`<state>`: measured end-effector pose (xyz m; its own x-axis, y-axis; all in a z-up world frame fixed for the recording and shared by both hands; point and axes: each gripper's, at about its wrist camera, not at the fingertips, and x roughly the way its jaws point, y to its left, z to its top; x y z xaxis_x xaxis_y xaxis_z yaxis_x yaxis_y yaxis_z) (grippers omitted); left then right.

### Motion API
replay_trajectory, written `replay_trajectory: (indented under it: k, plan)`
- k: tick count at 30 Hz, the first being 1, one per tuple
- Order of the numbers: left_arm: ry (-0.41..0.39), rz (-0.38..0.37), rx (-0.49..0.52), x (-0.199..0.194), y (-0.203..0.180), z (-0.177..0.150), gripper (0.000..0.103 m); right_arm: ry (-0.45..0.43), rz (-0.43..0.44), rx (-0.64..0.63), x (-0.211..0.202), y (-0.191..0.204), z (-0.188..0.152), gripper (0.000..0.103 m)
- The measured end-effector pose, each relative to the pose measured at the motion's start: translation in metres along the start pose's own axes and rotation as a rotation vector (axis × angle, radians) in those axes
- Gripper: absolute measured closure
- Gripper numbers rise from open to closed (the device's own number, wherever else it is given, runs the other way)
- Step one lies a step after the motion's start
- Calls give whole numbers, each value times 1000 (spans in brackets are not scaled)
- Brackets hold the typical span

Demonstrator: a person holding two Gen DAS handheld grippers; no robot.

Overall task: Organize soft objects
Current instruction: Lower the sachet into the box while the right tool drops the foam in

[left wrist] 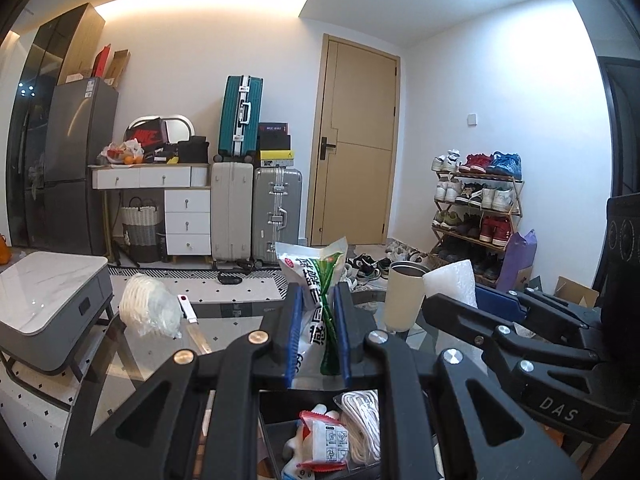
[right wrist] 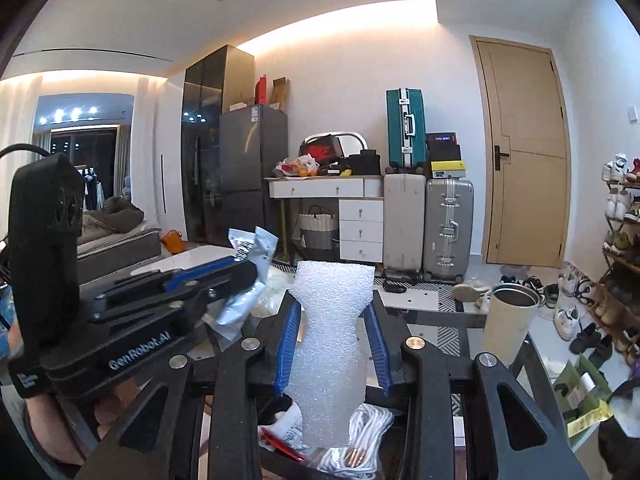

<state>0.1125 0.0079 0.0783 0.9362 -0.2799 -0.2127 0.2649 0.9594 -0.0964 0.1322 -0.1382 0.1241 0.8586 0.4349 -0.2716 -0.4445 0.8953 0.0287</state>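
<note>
My left gripper [left wrist: 316, 336] is shut on a white and green plastic packet [left wrist: 314, 280], held above a dark bin [left wrist: 276, 432] that holds small sachets [left wrist: 324, 442] and a coiled white cord [left wrist: 362, 420]. My right gripper [right wrist: 332, 340] is shut on a white foam sheet [right wrist: 330, 344], held above the same bin, where the white cord [right wrist: 368, 424] shows. In the left wrist view the right gripper [left wrist: 500, 320] sits to the right with the foam [left wrist: 450, 282]. In the right wrist view the left gripper [right wrist: 168, 300] sits to the left with the packet [right wrist: 250, 264].
A glass table [left wrist: 224, 320] holds a beige cup [left wrist: 404, 296] and a bag of white items [left wrist: 148, 312]. A marble-topped side table [left wrist: 52, 292] stands at the left. Suitcases [left wrist: 256, 208], white drawers [left wrist: 188, 216], a door and a shoe rack [left wrist: 476, 208] line the far wall.
</note>
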Motion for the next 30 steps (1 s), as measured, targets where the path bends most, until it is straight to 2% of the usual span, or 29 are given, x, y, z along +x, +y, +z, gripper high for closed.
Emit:
replay_trajectory:
  k: [3,5,9,15,23,30]
  plan:
    - [29,-1,-9,4,0,-1,89,43,2,22,11,-6,-1,70]
    - [51,-1,-12,7,1,-4,89,106,-5,25,27,-12,-2,70]
    - [162,-6,-33,25,5,-11,89,234,-1,83,50,-23,-16,70]
    - [304,-38,-58,48,6,-31,89,359,22,122,76,-34,-35,70]
    - [443,-18,-33,67,-6,-52,89,429,13,134,94,-45,-53,70]
    - [495,-18,-31,74,-9,-61,89,460,17,140,98,-45,-57,70]
